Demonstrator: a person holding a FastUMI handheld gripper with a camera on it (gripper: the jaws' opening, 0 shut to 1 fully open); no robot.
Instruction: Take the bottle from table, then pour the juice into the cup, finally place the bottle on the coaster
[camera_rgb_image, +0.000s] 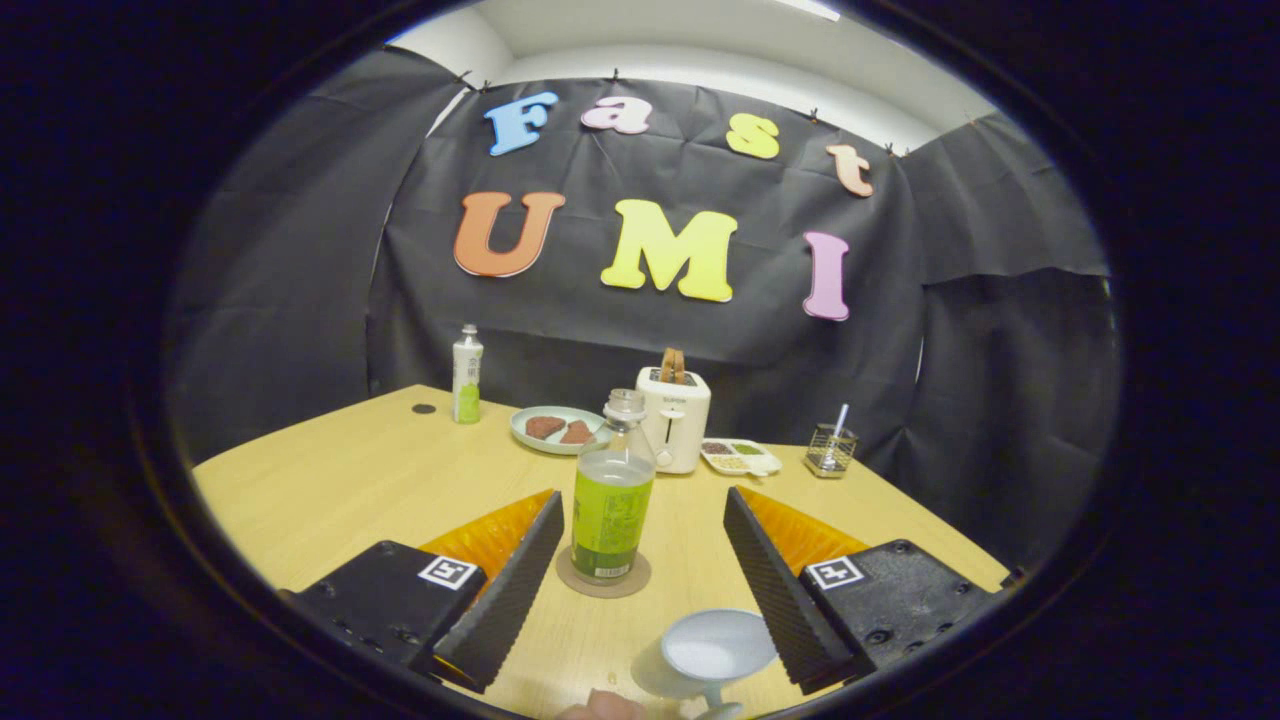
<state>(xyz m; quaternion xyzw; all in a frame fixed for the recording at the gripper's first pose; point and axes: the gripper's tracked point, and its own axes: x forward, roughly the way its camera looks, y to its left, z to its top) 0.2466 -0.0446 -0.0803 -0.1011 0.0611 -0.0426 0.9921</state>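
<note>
My table is pale wood. My claw hangs open over it, fingers spread wide and touching nothing. Between them, just ahead, a round coaster lies on the wood with the bottle standing upright on it. A pale cup sits near my right finger. Beyond the fingers I see a plate, a white toaster, a small divided tray and a wire holder. Far off to the left stands a second bottle.

cup: base cut off | toaster: left part behind bottle | tray contents: too small
</note>
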